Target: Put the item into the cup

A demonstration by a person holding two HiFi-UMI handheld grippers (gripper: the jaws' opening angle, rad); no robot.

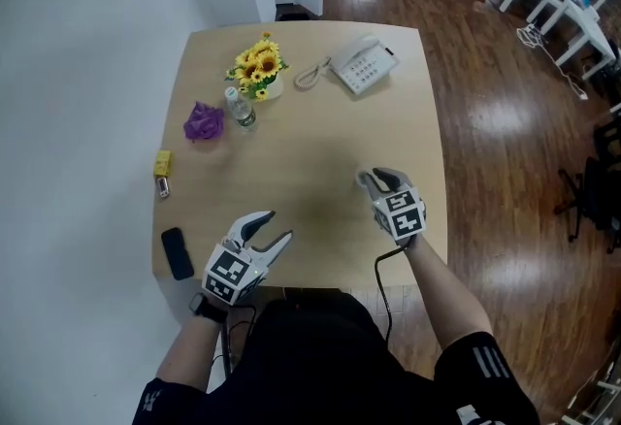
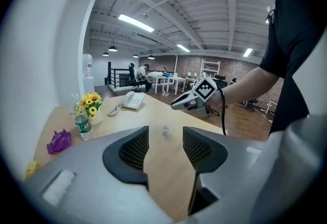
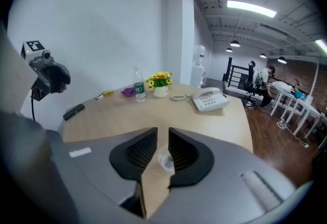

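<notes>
A small clear plastic cup stands on the wooden table. In the right gripper view it shows through the gap between the jaws of my right gripper, which is open and does not press on it. In the left gripper view the cup sits on the table below the right gripper, apart from its tips. My left gripper hovers open and empty near the table's front edge. In the head view the right gripper hides the cup.
At the far left of the table are a purple crumpled thing, a small water bottle, a pot of sunflowers, a yellow item and a black remote. A white telephone sits at the back.
</notes>
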